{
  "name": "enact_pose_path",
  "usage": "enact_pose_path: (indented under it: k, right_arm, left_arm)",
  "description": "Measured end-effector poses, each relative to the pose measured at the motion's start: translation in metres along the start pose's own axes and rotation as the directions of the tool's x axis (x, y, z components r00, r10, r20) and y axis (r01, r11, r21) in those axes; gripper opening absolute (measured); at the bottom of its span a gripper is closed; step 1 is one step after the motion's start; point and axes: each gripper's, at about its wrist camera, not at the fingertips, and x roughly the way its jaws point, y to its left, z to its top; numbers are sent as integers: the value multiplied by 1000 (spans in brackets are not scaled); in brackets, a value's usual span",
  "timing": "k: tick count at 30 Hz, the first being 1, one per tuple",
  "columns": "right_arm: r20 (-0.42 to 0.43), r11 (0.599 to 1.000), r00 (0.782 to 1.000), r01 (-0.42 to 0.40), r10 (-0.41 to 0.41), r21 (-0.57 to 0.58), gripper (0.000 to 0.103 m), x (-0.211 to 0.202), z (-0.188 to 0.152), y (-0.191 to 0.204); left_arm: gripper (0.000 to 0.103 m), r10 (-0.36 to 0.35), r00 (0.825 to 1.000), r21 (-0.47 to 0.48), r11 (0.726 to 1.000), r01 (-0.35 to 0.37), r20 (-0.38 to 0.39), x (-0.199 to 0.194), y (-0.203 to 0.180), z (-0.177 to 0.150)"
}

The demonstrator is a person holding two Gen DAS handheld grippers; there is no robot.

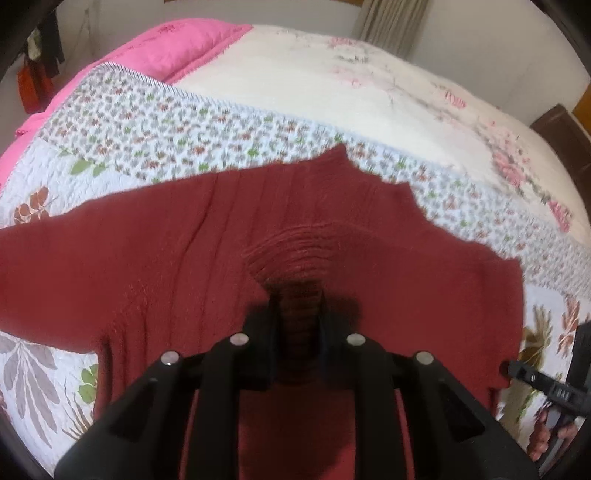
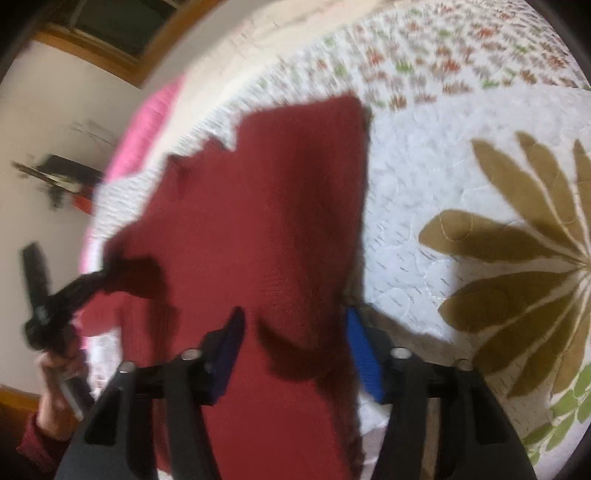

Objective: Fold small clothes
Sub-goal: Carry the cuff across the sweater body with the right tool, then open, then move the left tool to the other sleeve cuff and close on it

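Observation:
A dark red knit sweater (image 1: 192,236) lies spread on the patterned quilt (image 1: 155,122) of a bed. In the left wrist view my left gripper (image 1: 297,310) is shut on a bunched ribbed fold of the sweater, near its middle. My right gripper (image 2: 295,332) is open, its blue pads (image 2: 362,350) standing either side of the sweater (image 2: 258,206) near its right edge. That gripper's tip (image 1: 517,369) shows at the garment's right border in the left wrist view. The left gripper (image 2: 88,280), held by a hand, pinches the cloth at the left of the right wrist view.
A pink blanket (image 1: 177,44) and a white floral bedspread (image 1: 332,85) cover the far part of the bed. A curtain (image 1: 391,22) and dark wooden furniture (image 1: 561,125) stand beyond. Bare quilt with large leaf prints (image 2: 517,258) lies to the sweater's right.

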Motion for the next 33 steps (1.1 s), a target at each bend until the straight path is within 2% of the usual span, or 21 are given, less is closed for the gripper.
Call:
enact_pose_path:
  k: [2,3,5,7,10,11,13,15,17,18,21,23,26,28,30,31,33]
  right_arm:
    - [-25,997,997,76,-76,8,27,11,0,-3]
    - [-25,997,997,74,-74,22,25,12,-1,-6]
    - [-29,997,998,65,-64,43,22,10,-1,-9]
    - [-34,996,996,86,-85,28,23,6,-2,-6]
    - [-39,988,987,154,-154,-10,32,-3,-6,5]
    - [-14,982,982,188,-188,-22,39,-10,-6,11]
    - [60,976,976,212,-209,-55,40,-23,-6,24]
    - [96,984,984,160,-153,-76,40,-31,-3,42]
    - [82,991,993,88,-80,-103,40,-25,0,57]
    - [68,989,994,90,-82,-114,40,-18,2,65]
    - [38,979,987,162,-158,-124,40,6,3,70]
    - [-5,974,977,210,-212,-87,39,23,4,59]
    - [-21,974,975,220,-222,-57,39,35,2,48]
    - [-21,969,970,240,-242,-60,40,38,1,49]
    - [-26,965,967,252,-254,-71,49,38,-1,57]
    - [-25,963,965,259,-261,-75,50,36,-1,60]
    - [6,962,965,262,-262,-80,53,24,-2,74]
  left_arm:
    - [36,34,999,-10,999,-35,-20,12,12,-2]
    - [39,60,998,-11,998,-61,-21,16,18,-2]
    - [40,167,986,-18,986,-167,-18,21,38,0]
    - [41,234,972,-57,970,-234,-16,20,63,3]
    - [42,282,959,-101,954,-282,-20,11,90,7]
    - [44,282,959,-107,954,-282,-11,6,93,7]
    - [47,256,967,-111,961,-253,18,-3,92,8]
    - [50,217,975,-89,973,-213,36,-6,81,10]
    - [52,159,987,-47,986,-157,37,0,61,12]
    - [52,139,990,-30,990,-138,32,4,52,12]
    - [52,101,995,15,995,-101,-3,24,34,10]
    - [53,106,993,35,994,-105,-52,44,29,5]
    - [57,114,990,59,992,-110,-85,64,30,0]
    - [57,100,991,71,993,-94,-92,66,32,0]
    - [57,63,992,61,997,-57,-108,62,36,3]
    - [57,47,992,57,998,-41,-114,60,38,3]
    - [58,32,993,47,999,-27,-112,45,47,4]
